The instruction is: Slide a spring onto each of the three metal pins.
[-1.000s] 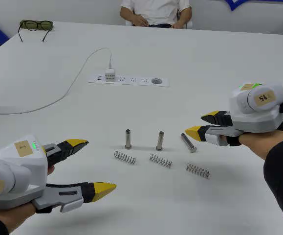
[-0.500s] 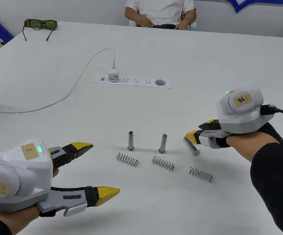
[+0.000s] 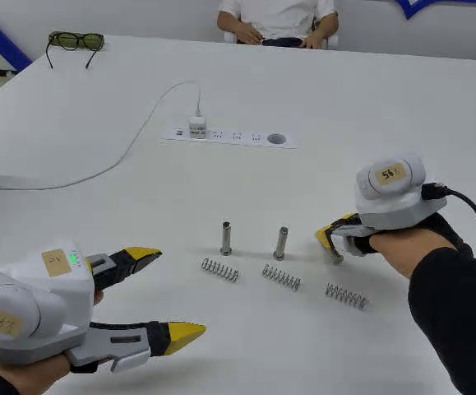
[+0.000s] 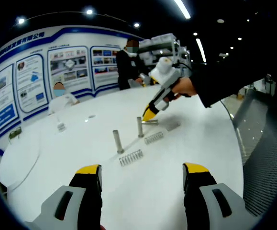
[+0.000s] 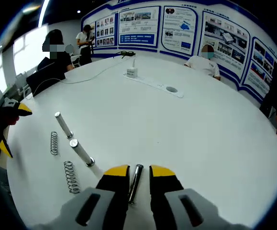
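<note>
Two metal pins stand upright [image 3: 226, 238] [image 3: 281, 243]; a third pin [image 3: 334, 254] lies flat to their right. Three springs [image 3: 219, 270] [image 3: 281, 277] [image 3: 346, 296] lie in a row in front of them. My right gripper [image 3: 330, 238] is low over the lying pin [image 5: 134, 179], which sits between its narrowly parted jaws; a thin gap shows on one side. My left gripper [image 3: 168, 294] hovers wide open near the front left, with nothing between its jaws [image 4: 142, 172]. It faces the left pin [image 4: 117, 141] and the nearest spring [image 4: 131, 157].
A white power strip [image 3: 233, 136] with a plugged adapter and a cable lies mid-table. Dark glasses [image 3: 75, 39] rest at the far left corner. A person [image 3: 280, 18] sits at the far edge. Bare tabletop [image 3: 246, 346] lies in front of the springs.
My right gripper has come down and left onto the lying pin, and its jaws have narrowed around it. The left gripper has stayed open and hardly moved.
</note>
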Demonstrator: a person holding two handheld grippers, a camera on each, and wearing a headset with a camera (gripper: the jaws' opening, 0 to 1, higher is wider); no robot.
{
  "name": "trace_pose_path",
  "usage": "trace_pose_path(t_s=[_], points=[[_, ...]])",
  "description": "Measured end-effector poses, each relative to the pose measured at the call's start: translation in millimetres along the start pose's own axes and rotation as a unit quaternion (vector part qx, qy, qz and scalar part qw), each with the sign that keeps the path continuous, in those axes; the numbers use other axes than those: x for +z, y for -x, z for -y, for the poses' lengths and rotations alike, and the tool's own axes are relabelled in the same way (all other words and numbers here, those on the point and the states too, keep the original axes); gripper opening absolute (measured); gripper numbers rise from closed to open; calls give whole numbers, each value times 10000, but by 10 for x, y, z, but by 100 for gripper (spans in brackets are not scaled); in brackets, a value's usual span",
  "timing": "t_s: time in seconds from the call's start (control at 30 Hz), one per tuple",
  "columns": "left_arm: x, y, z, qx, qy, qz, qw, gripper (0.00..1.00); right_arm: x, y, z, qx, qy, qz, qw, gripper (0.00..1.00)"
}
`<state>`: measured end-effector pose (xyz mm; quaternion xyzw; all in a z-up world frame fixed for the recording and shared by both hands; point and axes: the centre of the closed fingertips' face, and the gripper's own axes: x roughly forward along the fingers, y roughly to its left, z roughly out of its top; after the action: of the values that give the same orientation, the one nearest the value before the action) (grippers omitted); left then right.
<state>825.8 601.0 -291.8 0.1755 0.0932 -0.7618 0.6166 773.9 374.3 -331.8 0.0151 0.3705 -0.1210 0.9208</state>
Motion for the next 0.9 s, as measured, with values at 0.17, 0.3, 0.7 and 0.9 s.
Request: trace_pose_path(t_s=[0.17,0.3,0.7,0.9], points=[[-6,-8,7,-7,2,-20,10000,70,-4,-50,19,-8,-105,-69,9999,15],[-18,-10,7,-3,7,-35,10000,69,-25,-78,24,-10,-128,-139,9998,13],[-51,-1,-6,45,62,-37,10000,69,-58,-122,32,25,-236,-254,9994,10],[-55,7,-10,60,83,-37,9999,69,-93,-140,35,40,-245,-340,9991,10]])
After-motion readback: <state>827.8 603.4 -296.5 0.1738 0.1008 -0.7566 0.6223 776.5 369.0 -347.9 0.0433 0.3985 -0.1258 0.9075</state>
